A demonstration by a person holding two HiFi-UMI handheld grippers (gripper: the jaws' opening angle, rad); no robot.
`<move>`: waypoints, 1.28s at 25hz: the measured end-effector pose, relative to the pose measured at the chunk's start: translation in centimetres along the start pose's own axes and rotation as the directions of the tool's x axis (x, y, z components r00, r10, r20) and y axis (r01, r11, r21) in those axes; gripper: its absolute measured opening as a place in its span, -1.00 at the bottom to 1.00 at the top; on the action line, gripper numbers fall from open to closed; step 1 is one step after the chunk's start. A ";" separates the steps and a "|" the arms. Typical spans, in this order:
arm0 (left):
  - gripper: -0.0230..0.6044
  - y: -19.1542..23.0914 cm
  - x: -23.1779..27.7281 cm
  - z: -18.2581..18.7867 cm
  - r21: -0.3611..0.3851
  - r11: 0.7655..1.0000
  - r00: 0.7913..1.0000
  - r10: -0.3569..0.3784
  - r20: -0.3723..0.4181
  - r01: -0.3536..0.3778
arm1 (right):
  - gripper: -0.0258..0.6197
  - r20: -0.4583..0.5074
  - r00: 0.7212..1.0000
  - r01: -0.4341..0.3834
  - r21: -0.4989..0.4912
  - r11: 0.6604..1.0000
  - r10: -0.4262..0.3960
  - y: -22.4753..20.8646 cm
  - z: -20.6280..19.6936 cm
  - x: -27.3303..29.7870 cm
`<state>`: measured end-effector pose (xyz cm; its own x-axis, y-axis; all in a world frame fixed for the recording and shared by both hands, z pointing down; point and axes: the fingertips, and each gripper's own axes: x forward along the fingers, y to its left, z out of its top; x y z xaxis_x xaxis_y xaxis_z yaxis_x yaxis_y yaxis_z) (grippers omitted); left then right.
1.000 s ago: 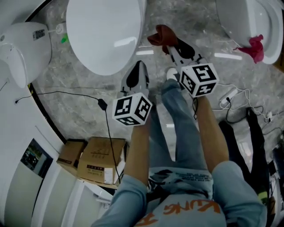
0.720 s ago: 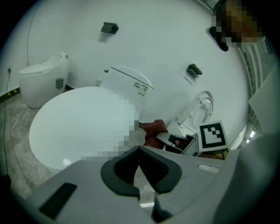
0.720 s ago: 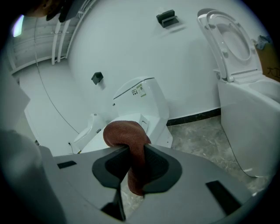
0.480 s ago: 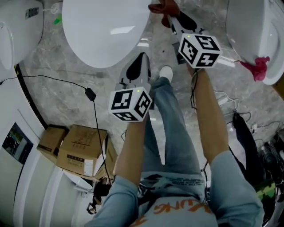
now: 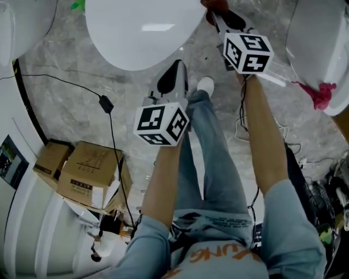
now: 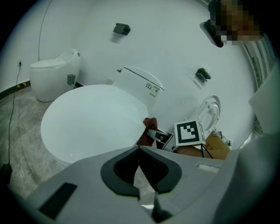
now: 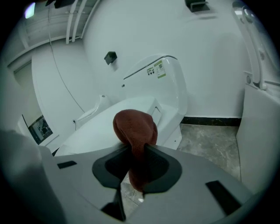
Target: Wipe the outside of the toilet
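The white toilet [image 5: 142,32] with its lid down fills the top of the head view. Its lid [image 6: 92,122] and tank [image 6: 140,83] also show in the left gripper view. A rust-red cloth [image 7: 135,129] is pinched in my right gripper [image 7: 138,146], which is shut on it. In the head view that cloth [image 5: 217,4] sits at the toilet's right side, at the top edge, with the right gripper [image 5: 214,13] just below it. My left gripper [image 5: 175,68] hovers over the floor below the lid's front. Its jaws [image 6: 139,148] are shut with nothing in them.
A second toilet [image 5: 322,49] stands at the right with a pink rag [image 5: 323,95] hanging on it. Another toilet [image 6: 52,78] sits far left. Cardboard boxes [image 5: 82,169] lie at lower left, and a black cable [image 5: 103,103] crosses the marble floor. The person's legs stand below the grippers.
Both grippers have moved forward toward the toilet. The right gripper has carried the red cloth up close to the lid's right side; the left stays shut.
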<state>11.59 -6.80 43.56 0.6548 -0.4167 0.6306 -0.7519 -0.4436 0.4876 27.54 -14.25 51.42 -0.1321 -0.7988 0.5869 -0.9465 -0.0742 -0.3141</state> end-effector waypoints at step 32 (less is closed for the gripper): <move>-0.95 12.3 -12.9 -6.2 -0.155 0.988 0.995 0.038 0.097 -0.023 | -0.70 -0.168 0.986 -0.018 -0.182 0.983 -0.013 17.6 -12.5 -3.0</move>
<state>-6.52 -1.97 45.17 0.6299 -0.5086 0.5870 -0.7694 -0.3054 0.5611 7.57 -5.70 53.41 -0.1673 -0.6863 0.7078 -0.9818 0.0501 -0.1834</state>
